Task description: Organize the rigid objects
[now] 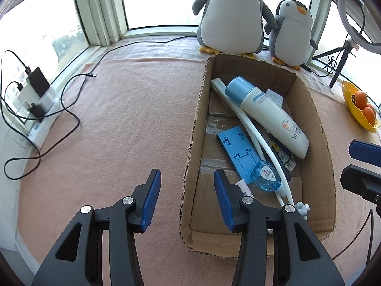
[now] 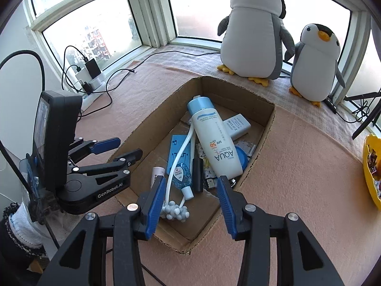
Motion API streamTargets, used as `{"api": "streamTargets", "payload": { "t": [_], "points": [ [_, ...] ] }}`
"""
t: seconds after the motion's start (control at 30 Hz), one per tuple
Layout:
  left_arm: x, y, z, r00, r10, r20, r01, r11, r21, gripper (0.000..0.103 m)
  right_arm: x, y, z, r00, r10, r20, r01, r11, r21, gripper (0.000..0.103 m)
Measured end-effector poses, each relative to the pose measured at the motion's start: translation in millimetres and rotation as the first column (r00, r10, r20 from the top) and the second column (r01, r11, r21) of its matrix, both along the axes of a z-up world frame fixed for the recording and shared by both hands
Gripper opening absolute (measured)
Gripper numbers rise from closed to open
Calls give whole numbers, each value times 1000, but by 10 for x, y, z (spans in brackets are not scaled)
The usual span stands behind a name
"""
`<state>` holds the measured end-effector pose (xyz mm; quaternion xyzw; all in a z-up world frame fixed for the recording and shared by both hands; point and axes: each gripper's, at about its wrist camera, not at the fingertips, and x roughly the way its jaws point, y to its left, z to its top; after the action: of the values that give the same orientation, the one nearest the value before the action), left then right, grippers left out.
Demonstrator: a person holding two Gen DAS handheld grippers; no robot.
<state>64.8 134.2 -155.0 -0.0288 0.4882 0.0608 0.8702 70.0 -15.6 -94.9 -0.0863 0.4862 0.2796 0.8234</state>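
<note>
**Both grippers wide open over a box of odds and ends**

Standing by the window, I see the left gripper [image 1: 185, 197] with its jaws spread wide and nothing between them, straddling the near left wall of the cardboard box [image 1: 194, 128]. That box sits on the pink-covered table [image 1: 119, 119], and everything to be sorted lies inside it.

Going left to right through the box: one flat blue plastic plate [image 2: 177, 150], stiff and light, which I would judge is best pinched by an edge. One white flexible tube [image 2: 181, 147] with a knobbly end lies across it; it looks bendy and would likely flop if taken at one end. One small clear blue bottle [image 2: 182, 177] looks light and slick, so across its flat sides seems the safer hold. One black stick-shaped item [image 2: 197, 174] lies just beside it. One sunscreen bottle [image 2: 214, 143], the largest thing there, is probably the heaviest and smooth; mid-body looks right. One white rectangular block [image 2: 235, 125] rests beneath its upper part. Smaller bits underneath are too hidden to count.

The right gripper [image 2: 190, 195] is equally wide open and empty, poised over the near end of the box.

Behind stand two plush penguins [image 2: 252, 31].
</note>
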Motion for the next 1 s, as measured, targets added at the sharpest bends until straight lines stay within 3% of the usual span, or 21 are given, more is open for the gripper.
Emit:
{"api": "streamTargets", "payload": {
  "t": [0.27,0.33,0.53,0.6,0.7,0.87,1.0],
  "points": [
    [-227,-113,477,995,-11,98,9,1000,24,50,-161,-352,268,991,-111,69,107,993,46,46],
    [-326,-178,647,989,-18,144,12,999,39,58,-216,-447,370,985,-142,98,137,989,58,50],
    [-538,-314,1057,971,-35,236,24,998,51,58,-386,-732,599,953,-250,170,238,967,87,58],
    [-583,-341,1136,966,-45,253,32,998,54,59,-427,-817,642,942,-281,182,269,959,88,62],
    [-655,-401,1234,958,-60,281,45,997,62,75,-479,-950,685,919,-337,205,326,941,88,70],
    [-727,-492,1298,954,-79,289,68,996,48,76,-578,-1112,718,881,-399,256,395,916,68,72],
    [-743,-558,1302,952,-97,289,86,995,53,76,-618,-1164,701,876,-413,251,411,910,62,74]
  ]
}}
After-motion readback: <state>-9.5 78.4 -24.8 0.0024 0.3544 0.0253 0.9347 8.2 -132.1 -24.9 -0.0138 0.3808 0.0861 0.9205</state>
